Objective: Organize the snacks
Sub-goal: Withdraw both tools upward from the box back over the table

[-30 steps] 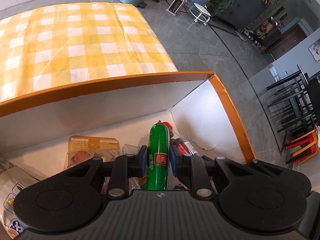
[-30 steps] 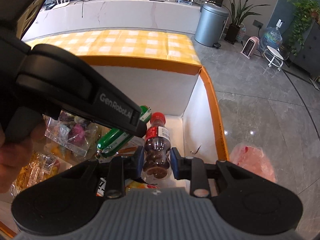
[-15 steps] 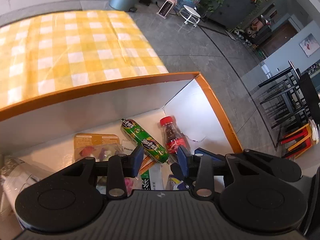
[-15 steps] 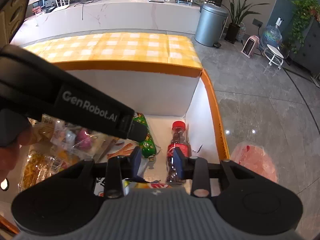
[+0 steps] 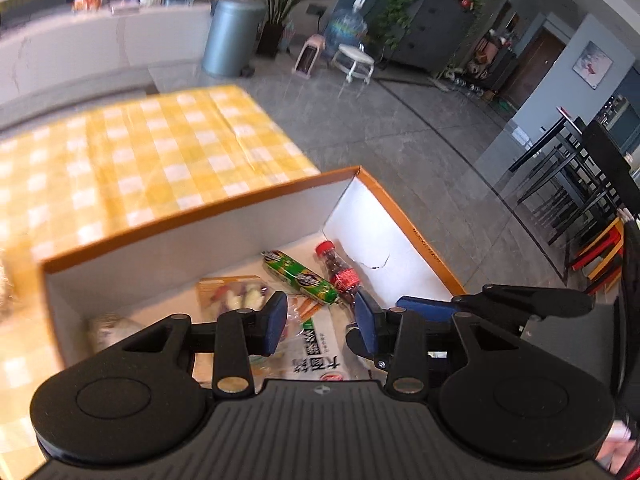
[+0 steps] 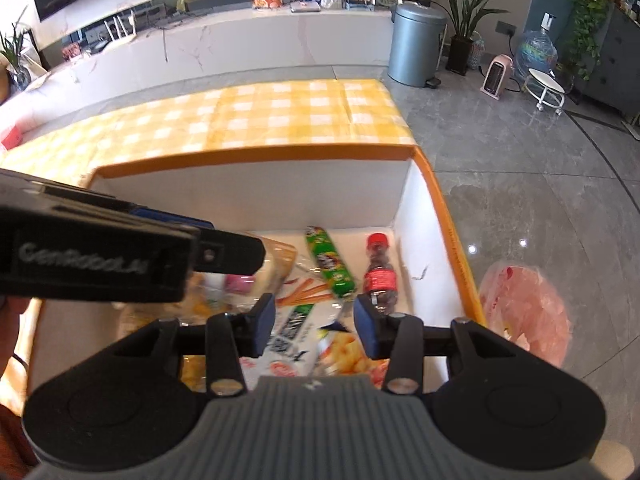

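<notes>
An orange-rimmed box point(image 5: 432, 256) point(image 6: 456, 248) with white inner walls holds the snacks. A green sausage stick point(image 5: 298, 277) point(image 6: 330, 262) lies on the box floor beside a small cola bottle point(image 5: 338, 274) point(image 6: 380, 276) with a red cap. My left gripper point(image 5: 320, 322) hangs above them, open and empty. My right gripper point(image 6: 314, 330) is also above the box, its jaws opening with nothing between them. Several snack bags point(image 6: 304, 340) lie under both grippers. The left gripper's body point(image 6: 120, 252) crosses the right wrist view.
The box stands at the right end of a table with a yellow checked cloth point(image 5: 140, 160) point(image 6: 280, 116). A pink plastic bag point(image 6: 528, 312) lies on the grey floor to the right. A grey bin point(image 6: 416, 44) stands far behind.
Both grippers let go: the green stick and the cola bottle now lie on the box floor. Both grippers rose and their jaws widened.
</notes>
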The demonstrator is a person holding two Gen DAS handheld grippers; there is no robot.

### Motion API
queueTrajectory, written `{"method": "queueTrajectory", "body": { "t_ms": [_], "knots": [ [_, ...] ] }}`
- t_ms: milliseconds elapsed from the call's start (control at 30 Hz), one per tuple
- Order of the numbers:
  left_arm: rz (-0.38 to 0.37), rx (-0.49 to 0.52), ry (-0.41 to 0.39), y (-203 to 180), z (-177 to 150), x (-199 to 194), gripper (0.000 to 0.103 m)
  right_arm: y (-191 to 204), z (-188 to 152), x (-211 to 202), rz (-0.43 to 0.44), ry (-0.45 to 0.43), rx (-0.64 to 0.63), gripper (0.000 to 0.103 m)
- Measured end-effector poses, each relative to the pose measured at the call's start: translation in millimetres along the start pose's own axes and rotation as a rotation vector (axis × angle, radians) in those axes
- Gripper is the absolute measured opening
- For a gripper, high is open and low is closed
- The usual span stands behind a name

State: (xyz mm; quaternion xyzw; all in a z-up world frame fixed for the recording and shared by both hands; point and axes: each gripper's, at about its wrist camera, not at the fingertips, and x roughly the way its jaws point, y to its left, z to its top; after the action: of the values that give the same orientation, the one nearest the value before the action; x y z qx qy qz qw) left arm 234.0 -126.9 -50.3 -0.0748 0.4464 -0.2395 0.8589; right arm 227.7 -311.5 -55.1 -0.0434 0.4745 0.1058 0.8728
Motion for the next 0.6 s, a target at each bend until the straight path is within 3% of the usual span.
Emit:
{"method": "queueTrajectory", "body": {
  "t_ms": [67, 167, 400, 600],
  "knots": [
    [0.014, 0.031, -0.037, 0, -7, -17, 0.046, 6, -3, -7, -0.004, -0.021, 0.004, 0.054],
    [0.036, 0.068, -0.086, 0, -20, -42, 0.046, 20, -8, -19, 0.004, -0.059, 0.007, 0.058],
    [0.095, 0.085, -0.207, 15, -54, -93, 0.046, 61, -21, -46, 0.028, -0.130, 0.009, 0.059],
    [0.206, 0.085, -0.317, 30, -86, -129, 0.047, 102, -40, -64, -0.003, -0.259, 0.002, 0.059]
  ]
}}
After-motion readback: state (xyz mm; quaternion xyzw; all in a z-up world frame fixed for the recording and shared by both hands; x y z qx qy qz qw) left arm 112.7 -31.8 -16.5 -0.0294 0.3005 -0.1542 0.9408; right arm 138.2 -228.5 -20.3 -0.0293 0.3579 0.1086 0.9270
